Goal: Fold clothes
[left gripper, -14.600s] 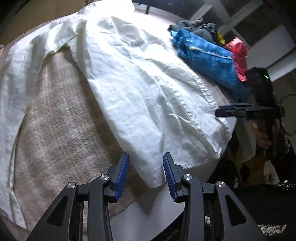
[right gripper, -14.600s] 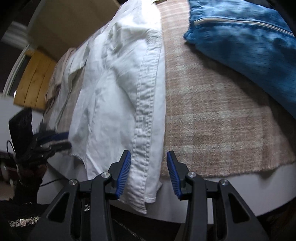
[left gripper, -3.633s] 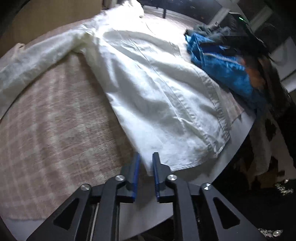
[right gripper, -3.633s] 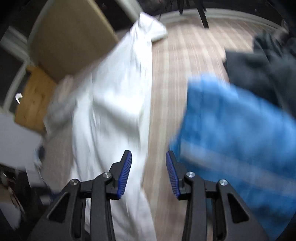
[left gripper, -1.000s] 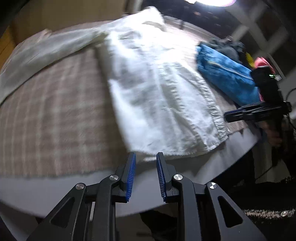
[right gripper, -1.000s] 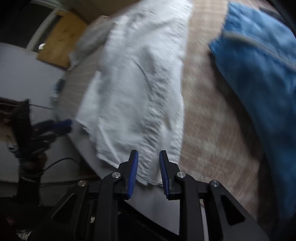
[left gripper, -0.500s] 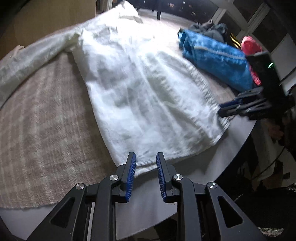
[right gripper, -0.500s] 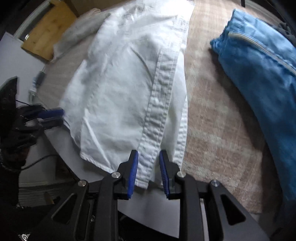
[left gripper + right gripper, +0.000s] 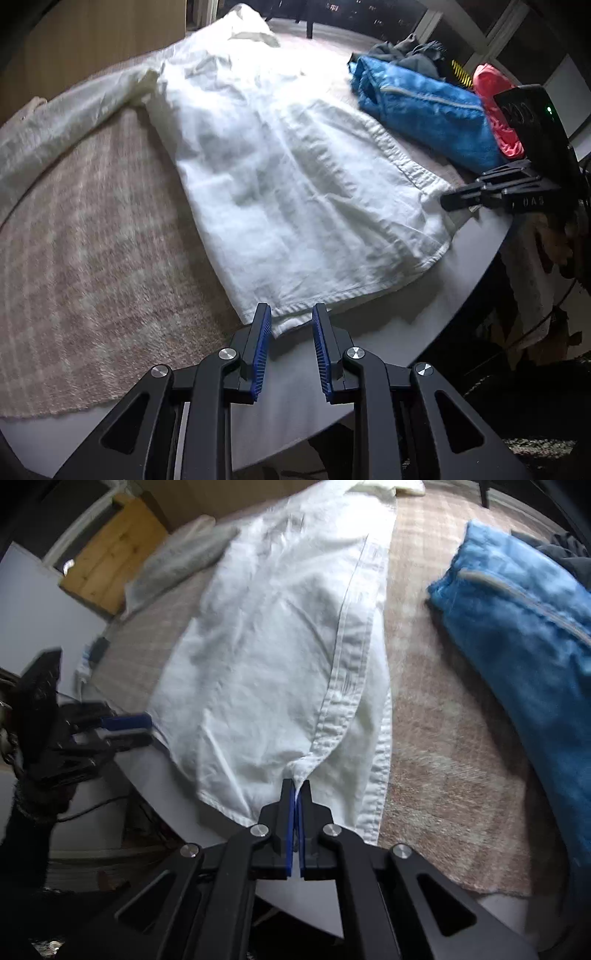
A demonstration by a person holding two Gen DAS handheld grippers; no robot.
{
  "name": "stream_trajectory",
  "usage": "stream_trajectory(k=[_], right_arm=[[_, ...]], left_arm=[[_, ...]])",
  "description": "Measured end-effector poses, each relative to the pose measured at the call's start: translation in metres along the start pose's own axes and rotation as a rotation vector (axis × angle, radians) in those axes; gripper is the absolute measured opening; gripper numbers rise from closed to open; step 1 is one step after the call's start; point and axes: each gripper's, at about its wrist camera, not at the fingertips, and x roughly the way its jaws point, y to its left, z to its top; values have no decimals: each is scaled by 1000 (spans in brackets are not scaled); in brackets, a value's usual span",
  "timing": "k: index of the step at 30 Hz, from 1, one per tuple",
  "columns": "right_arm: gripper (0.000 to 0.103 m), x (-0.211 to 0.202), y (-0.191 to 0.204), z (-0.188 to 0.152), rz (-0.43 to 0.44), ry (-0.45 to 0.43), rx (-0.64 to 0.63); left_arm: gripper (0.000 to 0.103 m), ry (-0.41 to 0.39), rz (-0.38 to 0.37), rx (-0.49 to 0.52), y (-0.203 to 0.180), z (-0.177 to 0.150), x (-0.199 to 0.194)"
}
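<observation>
Shirt: a white shirt [image 9: 280, 177] is lying spread over a beige checked blanket [image 9: 85, 266] on the bench [image 9: 424, 295], collar toward the far end and hem hanging near the front edge. One sleeve [image 9: 66, 122] is stretching out to the left across the blanket.

Left gripper: the left gripper [image 9: 291, 332] is sitting low at the near left corner of the hem, its jaws standing partly open. The blue pads [image 9: 260, 347] are lying on either side of the hem corner, with cloth reaching in between them but not pinched.

Right gripper: the right gripper [image 9: 295, 794] is resting at the button strip's lower end, its jaws pressed together on a small peak of white cloth. The fabric is puckering upward from the pinch. In the left wrist view this gripper [image 9: 448, 201] is showing at the shirt's right hem corner, close to the bench edge.

Button strip: the button strip [image 9: 351, 635] is running down the shirt's right side, straight from the collar area to the pinched spot.

Other clothes: a blue garment [image 9: 524, 635] is lying folded on the blanket to the right of the shirt, apart from it. A grey garment [image 9: 410, 55] and a pink garment [image 9: 495, 99] are piling up behind it.

Background: a wooden panel [image 9: 110, 557] is showing beyond the bench's far left side.
</observation>
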Motion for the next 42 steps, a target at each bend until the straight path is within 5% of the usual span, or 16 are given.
stream_trajectory(k=[5,11,15,19,24,27,32,36,40,42], right_arm=[[1,-14,1,-2,-9,6,1],[3,23,4,-15,-155,187,-32],[17,-17,23,16,-188,49,-77],[18,-2,45,66,-90,-50,-128],[18,37,8,74,-175,23,-188],[16,34,-12,79,-164,78,-161],[16,-19,3,106,4,-49,-181],[19,-43,61,136,67,-126,-282],[24,-35,104,164,79,-162,-329],[24,-17,124,183,94,-157,-317]], left_arm=[[23,-34,-24,42,-9,6,-8],[23,92,-9,84,-10,5,20],[26,-16,-26,98,-14,21,-15],[27,-36,-36,44,-4,52,4],[24,43,33,4,1,58,45],[25,54,61,-43,13,48,35],[26,-28,154,-239,67,24,-23],[28,-102,266,-416,139,-3,-71],[33,-169,386,-564,220,-22,-112],[37,-206,383,-620,263,-27,-125]])
